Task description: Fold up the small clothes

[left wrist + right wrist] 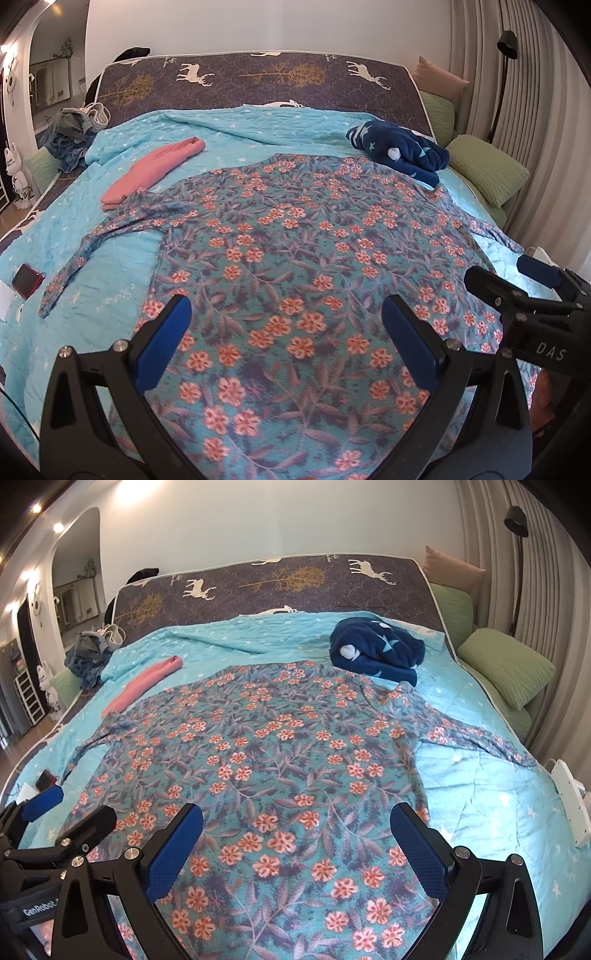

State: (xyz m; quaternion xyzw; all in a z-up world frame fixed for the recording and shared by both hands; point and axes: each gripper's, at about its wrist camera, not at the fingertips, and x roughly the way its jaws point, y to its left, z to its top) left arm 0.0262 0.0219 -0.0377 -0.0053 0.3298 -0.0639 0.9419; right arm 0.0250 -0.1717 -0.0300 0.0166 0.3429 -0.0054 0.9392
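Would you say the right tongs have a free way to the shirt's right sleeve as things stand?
Probably yes: the right tongs are open above the flowered shirt, and its right sleeve lies flat on the blue quilt with nothing on it.

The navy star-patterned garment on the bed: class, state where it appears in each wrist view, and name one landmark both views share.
Left wrist view: the navy star-patterned garment lies bunched at upper right, beyond the floral top's far edge.
Right wrist view: the garment sits right of centre, upper area, past the top's collar end.
Shared landmark: the folded pink garment, left of it.
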